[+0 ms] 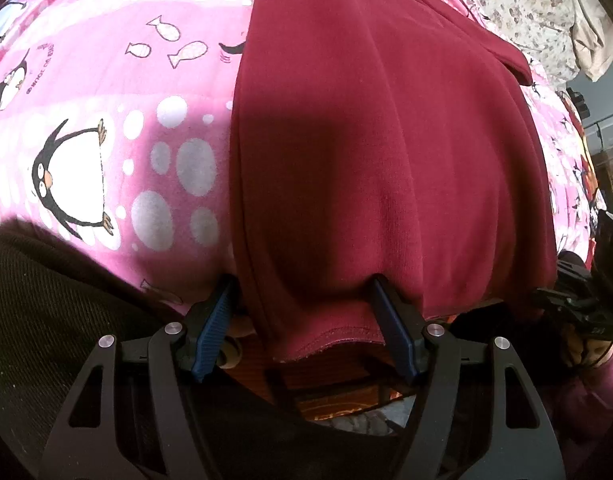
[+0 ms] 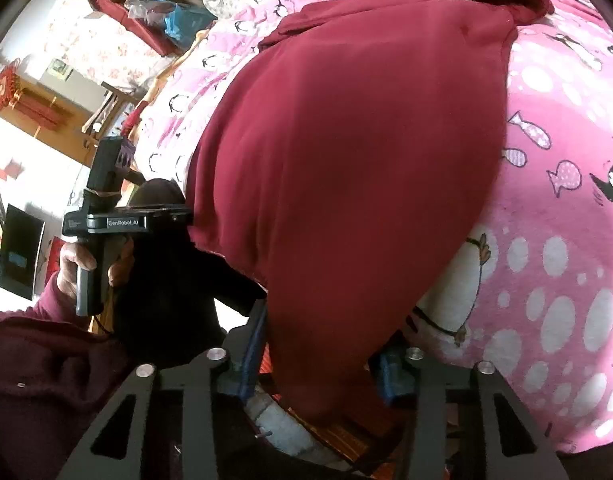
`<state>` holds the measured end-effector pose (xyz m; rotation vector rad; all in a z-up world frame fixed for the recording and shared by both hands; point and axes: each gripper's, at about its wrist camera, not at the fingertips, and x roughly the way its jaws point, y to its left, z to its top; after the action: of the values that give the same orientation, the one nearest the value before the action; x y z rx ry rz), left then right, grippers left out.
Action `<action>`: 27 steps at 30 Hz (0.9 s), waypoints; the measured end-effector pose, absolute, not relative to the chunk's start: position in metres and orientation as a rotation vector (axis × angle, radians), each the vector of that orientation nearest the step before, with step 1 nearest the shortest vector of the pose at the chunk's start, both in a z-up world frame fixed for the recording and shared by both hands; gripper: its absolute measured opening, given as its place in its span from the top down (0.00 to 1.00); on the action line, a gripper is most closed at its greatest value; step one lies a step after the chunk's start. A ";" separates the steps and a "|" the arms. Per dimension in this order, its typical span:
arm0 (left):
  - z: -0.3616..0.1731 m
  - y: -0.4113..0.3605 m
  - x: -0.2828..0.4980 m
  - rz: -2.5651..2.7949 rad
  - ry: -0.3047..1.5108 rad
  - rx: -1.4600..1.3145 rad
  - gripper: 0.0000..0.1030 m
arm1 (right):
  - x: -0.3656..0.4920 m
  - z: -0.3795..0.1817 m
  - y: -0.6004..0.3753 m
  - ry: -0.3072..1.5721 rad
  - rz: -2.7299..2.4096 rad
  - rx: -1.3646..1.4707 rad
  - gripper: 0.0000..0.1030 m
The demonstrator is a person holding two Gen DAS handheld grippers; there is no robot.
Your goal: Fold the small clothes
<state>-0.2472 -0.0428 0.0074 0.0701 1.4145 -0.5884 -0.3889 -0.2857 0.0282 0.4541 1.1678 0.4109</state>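
Observation:
A dark red garment (image 1: 386, 152) lies spread on the pink penguin bedsheet (image 1: 106, 80), its near hem hanging over the bed's edge. My left gripper (image 1: 302, 284) stands open and wide at that hem. Its left finger (image 1: 220, 316) sits at the garment's side edge, while the right finger (image 1: 390, 320) pokes through the cloth, with loose hem between them. In the right wrist view the garment (image 2: 346, 160) narrows to a near corner that hangs between the fingers of my right gripper (image 2: 322, 344). That gripper is open, and cloth hides much of its right finger (image 2: 390, 372).
A hand (image 2: 72, 264) in a dark red sleeve holds the other gripper's black handle (image 2: 118, 220) at the bed's left edge. Dark trousers (image 1: 46, 300) fill the near left. A floral pillow (image 1: 526, 8) lies at the bed's far end, with cluttered shelves (image 2: 146, 20) beyond.

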 end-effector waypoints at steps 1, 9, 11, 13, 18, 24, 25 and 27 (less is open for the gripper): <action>0.007 -0.042 -0.247 -0.588 1.413 0.072 0.33 | -0.389 0.028 -0.286 1.166 0.412 0.452 0.59; 0.011 -0.045 -0.253 -0.617 1.391 0.113 0.69 | -0.387 0.046 -0.284 1.076 0.441 0.469 0.72; 0.015 -0.040 -0.251 -0.627 1.385 0.084 0.87 | -0.386 0.051 -0.286 1.052 0.451 0.490 0.73; 0.020 -0.037 -0.250 -0.640 1.370 0.067 0.92 | -0.385 0.054 -0.289 1.034 0.459 0.513 0.74; 0.041 -0.031 -0.246 -0.680 1.319 0.008 0.93 | -0.382 0.065 -0.298 0.981 0.474 0.554 0.79; 0.066 -0.017 -0.234 -0.701 1.241 -0.107 0.93 | -0.381 0.077 -0.309 0.914 0.472 0.574 0.81; 0.069 -0.015 -0.234 -0.703 1.232 -0.116 0.93 | -0.381 0.079 -0.309 0.908 0.472 0.575 0.81; 0.073 -0.014 -0.233 -0.700 1.215 -0.123 0.94 | -0.381 0.083 -0.310 0.893 0.469 0.582 0.82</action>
<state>-0.2331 -0.0142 0.0726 -0.1233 1.2153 -0.7002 -0.3810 -0.3105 0.0827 0.5824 0.8925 0.4689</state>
